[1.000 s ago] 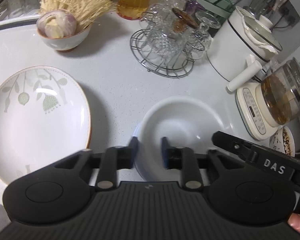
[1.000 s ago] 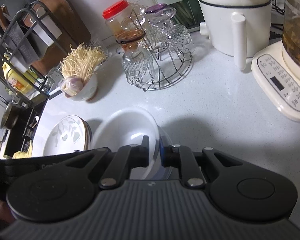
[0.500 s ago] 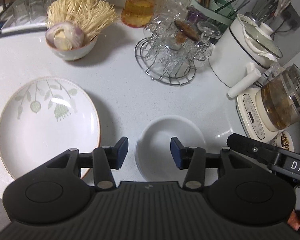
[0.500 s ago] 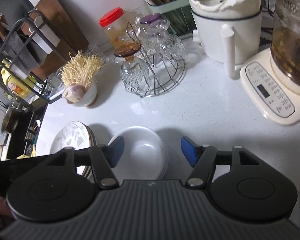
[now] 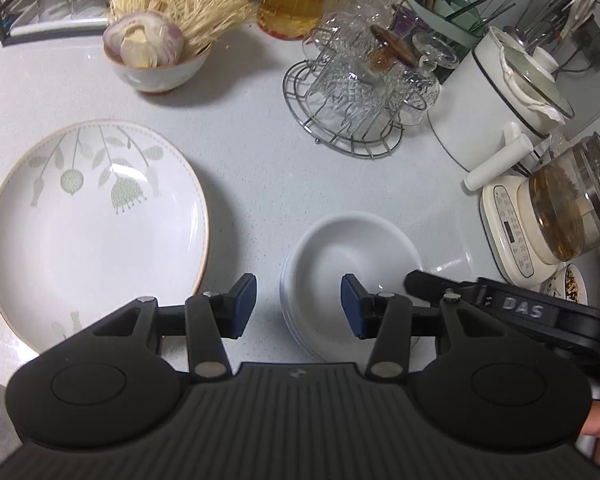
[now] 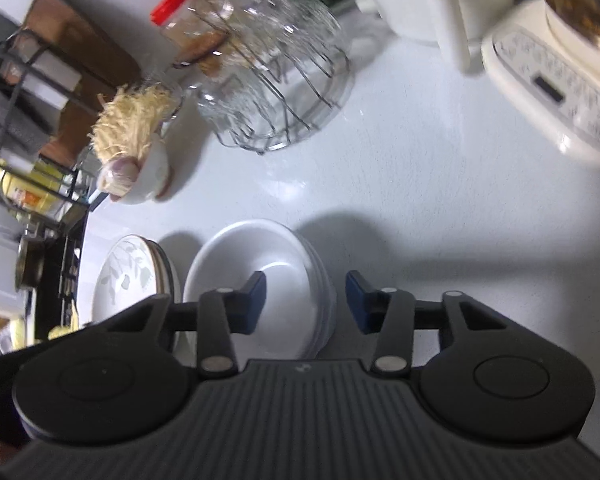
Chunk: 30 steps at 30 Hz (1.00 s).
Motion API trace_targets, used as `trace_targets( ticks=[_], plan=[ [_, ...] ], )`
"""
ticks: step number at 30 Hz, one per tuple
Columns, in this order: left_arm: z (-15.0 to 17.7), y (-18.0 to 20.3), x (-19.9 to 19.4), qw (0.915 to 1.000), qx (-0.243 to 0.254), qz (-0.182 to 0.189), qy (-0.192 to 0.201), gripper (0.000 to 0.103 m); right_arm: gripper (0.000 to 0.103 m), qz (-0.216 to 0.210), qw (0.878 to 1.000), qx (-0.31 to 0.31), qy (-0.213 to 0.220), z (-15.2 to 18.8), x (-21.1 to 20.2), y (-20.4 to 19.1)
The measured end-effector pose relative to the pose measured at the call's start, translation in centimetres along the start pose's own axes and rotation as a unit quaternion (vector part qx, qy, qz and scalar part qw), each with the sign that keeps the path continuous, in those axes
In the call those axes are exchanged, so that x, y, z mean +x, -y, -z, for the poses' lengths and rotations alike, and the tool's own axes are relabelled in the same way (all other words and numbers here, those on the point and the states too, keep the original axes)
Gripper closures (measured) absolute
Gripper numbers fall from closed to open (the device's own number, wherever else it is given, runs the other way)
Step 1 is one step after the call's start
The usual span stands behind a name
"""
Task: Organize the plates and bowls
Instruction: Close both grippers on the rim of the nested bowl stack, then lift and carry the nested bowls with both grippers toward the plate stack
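Observation:
A stack of white bowls (image 5: 350, 256) sits on the white counter, also in the right wrist view (image 6: 260, 264). A large plate with a green leaf pattern (image 5: 96, 224) lies to its left; in the right wrist view (image 6: 126, 276) it appears as a stack of plates. My left gripper (image 5: 298, 306) is open and empty, just above the stack's near left rim. My right gripper (image 6: 306, 302) is open and empty over the stack's right rim; its body also shows in the left wrist view (image 5: 500, 308).
A small bowl with onion and enoki mushrooms (image 5: 156, 56) stands at the back left. A wire rack of glass cups (image 5: 360, 96), a jar (image 5: 292, 4), a white pot (image 5: 500, 96) and a glass kettle on its base (image 5: 556, 216) line the back and right.
Both grippers opened and let go of the white bowl, which now rests on the stack. Both have pulled back and up; the right one is tilting and moving, its view blurred.

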<state>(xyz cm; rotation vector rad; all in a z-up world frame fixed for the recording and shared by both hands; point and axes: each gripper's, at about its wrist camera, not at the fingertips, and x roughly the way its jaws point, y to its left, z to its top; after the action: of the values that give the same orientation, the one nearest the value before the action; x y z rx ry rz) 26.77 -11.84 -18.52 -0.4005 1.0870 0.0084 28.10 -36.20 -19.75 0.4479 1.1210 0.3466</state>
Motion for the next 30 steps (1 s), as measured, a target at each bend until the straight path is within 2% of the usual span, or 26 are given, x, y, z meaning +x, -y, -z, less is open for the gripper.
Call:
trace_targets(
  ticks=[7,9,13,19,30],
  plan=[
    [0.1,-0.2,0.8,0.9999,0.006,-0.007,-0.012,0.050,0.069,0.009,1.000,0.023,-0.008,1.1,2.1,0.3],
    [0.0,0.0,1.2,0.9995,0.012,-0.018,-0.023,0.050,0.073,0.022,0.999,0.025,-0.012,1.2,2.3,0.0],
    [-0.2,0.1,1.7,0.9993,0.019,-0.017,-0.028,0.050,0.082,0.039,0.999,0.034,-0.016,1.3,2.7,-0.1],
    [-0.2,0.5,2.1,0.9991,0.025,-0.003,-0.034,0.050,0.087,0.058,0.997,0.040,-0.019,1.3,2.4,0.1],
    [0.3,2.5,3.9,0.9955,0.058,0.035,-0.066,0.050,0.090,0.077,0.995,0.069,-0.001,2.5,0.3,2.2]
  ],
)
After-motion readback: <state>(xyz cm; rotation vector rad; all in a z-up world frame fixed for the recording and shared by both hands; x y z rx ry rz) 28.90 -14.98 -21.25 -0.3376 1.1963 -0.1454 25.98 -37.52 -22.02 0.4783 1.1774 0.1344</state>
